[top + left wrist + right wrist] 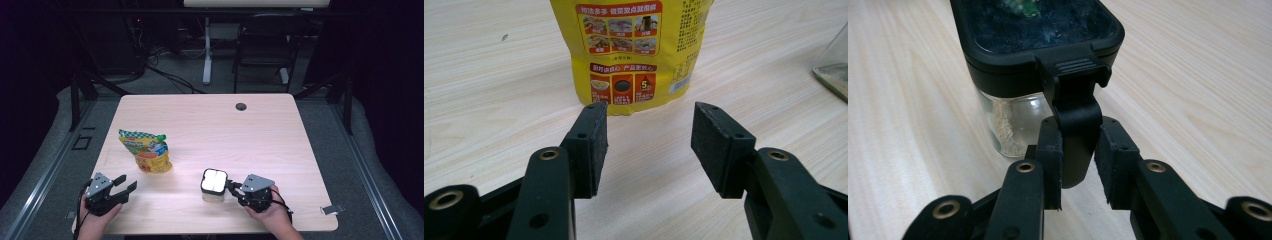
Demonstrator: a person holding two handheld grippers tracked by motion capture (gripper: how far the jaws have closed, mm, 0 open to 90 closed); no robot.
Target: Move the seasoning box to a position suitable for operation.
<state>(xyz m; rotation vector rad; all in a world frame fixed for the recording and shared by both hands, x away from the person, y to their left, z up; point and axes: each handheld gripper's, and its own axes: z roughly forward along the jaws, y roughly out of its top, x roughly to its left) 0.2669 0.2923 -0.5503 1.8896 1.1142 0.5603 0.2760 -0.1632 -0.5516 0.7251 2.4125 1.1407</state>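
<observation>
Right hand-held gripper (1078,165) pinches the clear glass jar's (1013,125) black lid latch (1075,125), contents unclear; left hand-held gripper (649,150) spread near yellow pouch (634,50) on pale wooden worktop (260,130).

Yellow pouch (146,151) with green-checked top; clear jar (213,186) with black lid.

Left hand (97,220): enters at the bench's near-left corner, wrapped around the left gripper (125,184), which points up and to the right across the bench; jaws spread apart with nothing between the pads (594,145). Right hand (267,212): at the near edge, right of centre, holding the right gripper (231,188) pointed left, grey three-cornered plate on top; jaws drawn close on either side of a black latch tab (1075,135), left pad against it, right pad just beside it.
</observation>
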